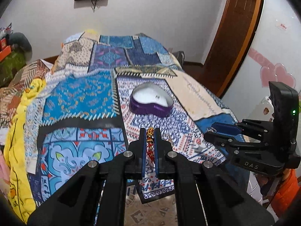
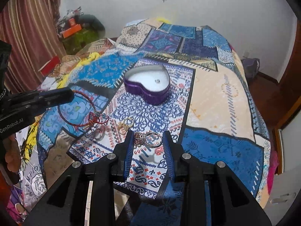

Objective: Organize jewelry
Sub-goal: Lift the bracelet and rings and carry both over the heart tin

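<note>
**Onlooker 1:** Left gripper [image 1: 150, 131], blue-padded jaws pressed together on a red braided cord bracelet [image 2: 79, 111] at its gold beads; the loop hangs free over the patchwork bedspread [image 2: 216, 98]. Right gripper [image 2: 148, 137], jaws part-spread, bracketing a jewelled ring [image 2: 147, 137] that looks lifted clear of the cloth, though whether both pads touch it I cannot tell.

**Onlooker 2:** Largest first, then: quilt, soft and yielding; heart-shaped purple box [image 2: 145, 94], rigid ribbed wall, white lining, one small silver piece already inside.

**Onlooker 1:** Bracelet: light, limp cord, likely to swing; the beaded knot is the firm hold. Ring: hard, smooth, probably slippery; best taken across the band.

**Onlooker 2:** Smallest: gold rings [image 2: 125, 125] and silver rings [image 2: 98, 133], loose on the fabric near the fingertips, likely to sink into folds.
</note>
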`<state>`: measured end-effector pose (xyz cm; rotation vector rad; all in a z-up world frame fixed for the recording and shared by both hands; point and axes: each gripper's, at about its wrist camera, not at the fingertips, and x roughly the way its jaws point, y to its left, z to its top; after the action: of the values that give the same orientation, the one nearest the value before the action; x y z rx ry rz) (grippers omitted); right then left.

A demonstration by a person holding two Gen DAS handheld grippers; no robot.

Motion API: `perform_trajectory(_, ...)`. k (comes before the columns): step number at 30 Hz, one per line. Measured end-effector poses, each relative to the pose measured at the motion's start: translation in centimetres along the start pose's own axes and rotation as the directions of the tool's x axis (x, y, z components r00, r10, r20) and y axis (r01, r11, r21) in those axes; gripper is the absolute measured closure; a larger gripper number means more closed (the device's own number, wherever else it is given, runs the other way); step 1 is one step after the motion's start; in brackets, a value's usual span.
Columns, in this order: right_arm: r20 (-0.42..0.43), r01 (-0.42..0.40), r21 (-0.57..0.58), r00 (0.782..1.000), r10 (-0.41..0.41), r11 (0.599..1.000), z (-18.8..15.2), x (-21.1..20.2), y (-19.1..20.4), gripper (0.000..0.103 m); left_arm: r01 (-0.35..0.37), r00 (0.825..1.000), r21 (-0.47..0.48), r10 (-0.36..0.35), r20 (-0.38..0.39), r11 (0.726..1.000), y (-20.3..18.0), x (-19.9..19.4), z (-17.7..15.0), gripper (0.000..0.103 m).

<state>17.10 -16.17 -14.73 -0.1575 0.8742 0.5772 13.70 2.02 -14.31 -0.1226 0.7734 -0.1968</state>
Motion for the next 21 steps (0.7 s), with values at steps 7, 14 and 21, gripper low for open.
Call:
perform_trajectory(7, 0.048, 0.007, 0.007, 0.999, -0.007, 1.000, 1.2, -0.8, -0.2, 0.075, 0.005, 0.997, 0.029, -0.007, 0.071, 1.000, -0.7, -1.6, 2.0, 0.097)
perform_trajectory(14, 0.075, 0.003, 0.013, 0.997, -0.004, 1.000, 2.1, -0.9, -0.4, 0.075, 0.038, 0.996, 0.035, -0.041, 0.073, 0.999, -1.1, -0.7, 3.0, 0.097)
perform_trajectory(21, 0.061, 0.007, 0.016, 0.998, -0.008, 1.000, 2.6, 0.3, -0.9, 0.075, 0.053, 0.998, 0.052, -0.054, 0.022, 0.997, -1.2, 2.4, 3.1, 0.097)
